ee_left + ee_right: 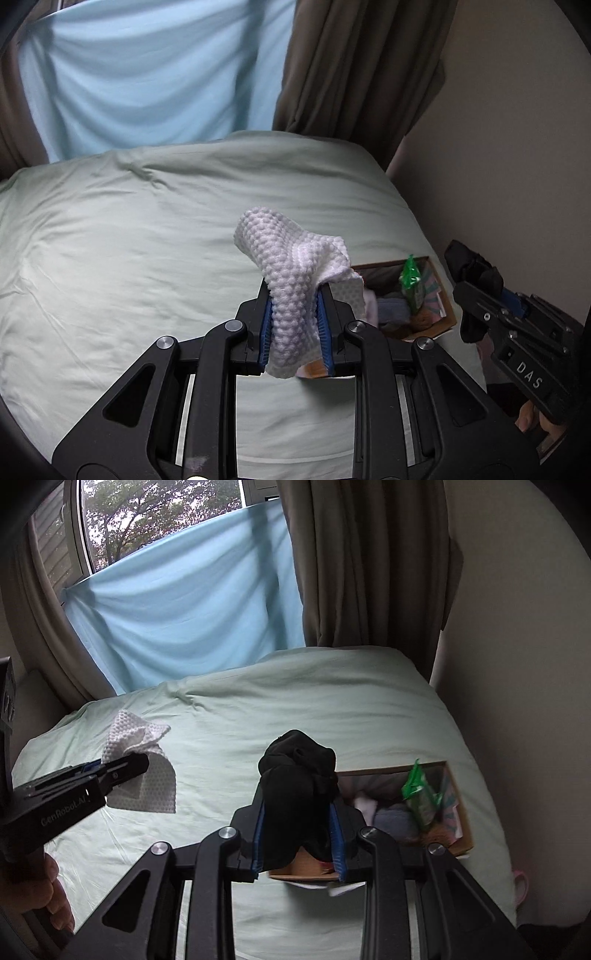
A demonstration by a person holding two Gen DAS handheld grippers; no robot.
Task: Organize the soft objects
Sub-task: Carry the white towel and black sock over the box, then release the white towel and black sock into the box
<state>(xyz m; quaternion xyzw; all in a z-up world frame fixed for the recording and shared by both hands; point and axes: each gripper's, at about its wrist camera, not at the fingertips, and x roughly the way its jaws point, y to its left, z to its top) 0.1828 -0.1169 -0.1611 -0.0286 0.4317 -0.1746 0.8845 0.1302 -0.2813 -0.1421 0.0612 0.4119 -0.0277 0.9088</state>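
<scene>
While its blue pads (267,325) press in from both sides, the left gripper (293,325) pinches a white waffle-knit cloth (291,277), which bunches up above the fingertips and droops below them at lower centre of the left wrist view. In the right wrist view the same cloth (142,760) hangs at mid left, clear of the bed.

The right gripper (299,834) is clamped on a black fabric bundle (295,786), its blue pads (337,834) squeezing the cloth so that it mounds over the fingertips at the centre of that frame. From the left wrist view this gripper (476,295) enters at the right edge with the dark bundle (471,264) at its tip.

Just behind and to the right of both held items sits an open cardboard box (463,812) on the bed, partly hidden by the jaws and the fabrics in front of it. Inside it lie a green packet (421,794), a grey-blue soft item (393,818) and some pale fabric (365,806); the rest is too covered to make out.

A pale green bedsheet (129,258) fills the middle of both frames. Beyond it, a light blue cloth (184,620) is draped across the window (155,520) at upper left, brown curtains (369,561) hang at upper centre, and a plain wall (517,664) runs down the right. A hand (55,897) shows at lower left of the right wrist view, gripping the left tool's handle.
</scene>
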